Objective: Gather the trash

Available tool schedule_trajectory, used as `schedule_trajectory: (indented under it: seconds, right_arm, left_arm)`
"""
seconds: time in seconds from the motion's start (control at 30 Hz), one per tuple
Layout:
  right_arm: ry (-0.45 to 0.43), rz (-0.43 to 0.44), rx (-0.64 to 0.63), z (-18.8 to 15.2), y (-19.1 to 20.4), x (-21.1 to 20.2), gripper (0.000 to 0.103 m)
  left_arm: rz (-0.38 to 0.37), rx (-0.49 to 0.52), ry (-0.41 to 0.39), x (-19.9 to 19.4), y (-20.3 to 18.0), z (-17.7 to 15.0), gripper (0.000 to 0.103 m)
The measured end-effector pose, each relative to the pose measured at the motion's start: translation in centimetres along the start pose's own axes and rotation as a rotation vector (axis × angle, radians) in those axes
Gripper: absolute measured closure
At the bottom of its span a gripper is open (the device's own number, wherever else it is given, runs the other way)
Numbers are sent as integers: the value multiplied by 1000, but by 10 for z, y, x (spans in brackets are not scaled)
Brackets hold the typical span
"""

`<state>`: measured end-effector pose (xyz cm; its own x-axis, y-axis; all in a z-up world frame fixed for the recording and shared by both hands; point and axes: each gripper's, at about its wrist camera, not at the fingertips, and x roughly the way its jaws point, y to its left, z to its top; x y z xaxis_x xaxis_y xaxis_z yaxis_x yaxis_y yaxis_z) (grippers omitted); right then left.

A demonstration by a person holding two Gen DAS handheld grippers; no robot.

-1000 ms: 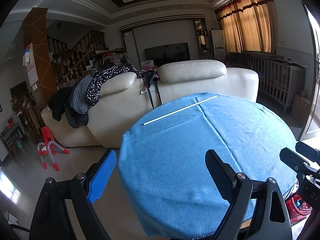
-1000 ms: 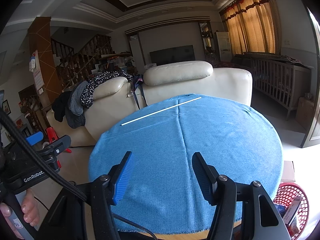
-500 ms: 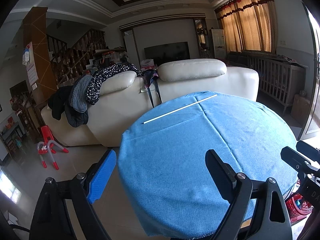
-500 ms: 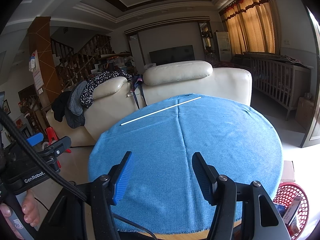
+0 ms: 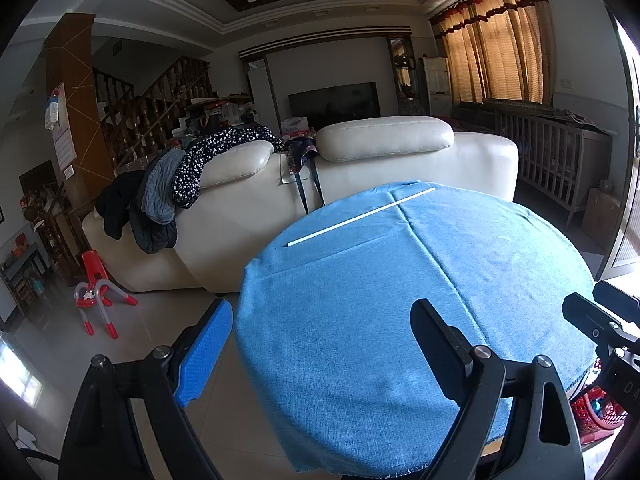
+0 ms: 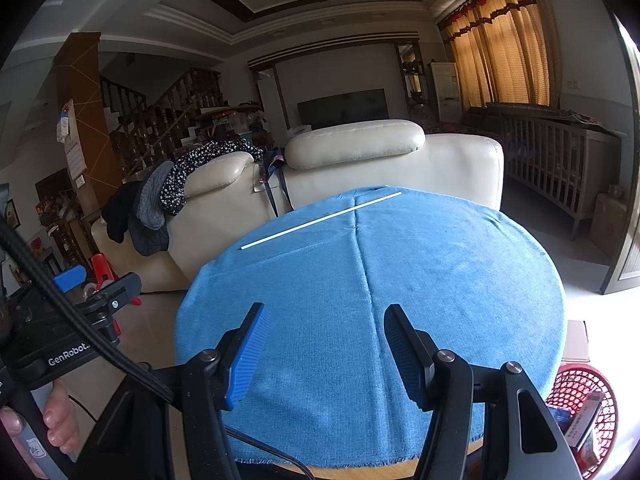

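Far ahead of both grippers, a thin white stick is laid slantwise on the blue cloth, far end pointing right. Left gripper and right gripper are held wide open, empty.

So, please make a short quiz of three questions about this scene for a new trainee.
1. True or false: the left gripper holds the white stick.
2. Where is the red basket? A) on the floor beside the round table B) on the sofa C) on the table
3. Fill in: both grippers, including the right gripper, are ____.

Key: 1 false; 2 A; 3 open.
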<state>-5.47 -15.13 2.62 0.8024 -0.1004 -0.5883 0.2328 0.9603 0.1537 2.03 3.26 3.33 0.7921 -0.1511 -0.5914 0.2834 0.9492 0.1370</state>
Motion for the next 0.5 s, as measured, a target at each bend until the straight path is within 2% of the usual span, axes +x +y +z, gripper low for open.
schedule_trajectory:
  seconds: [0.5]
  right_arm:
    - [2, -3, 5, 0, 0, 1, 39]
  left_arm:
    - [0, 0, 1, 0, 0, 0, 12]
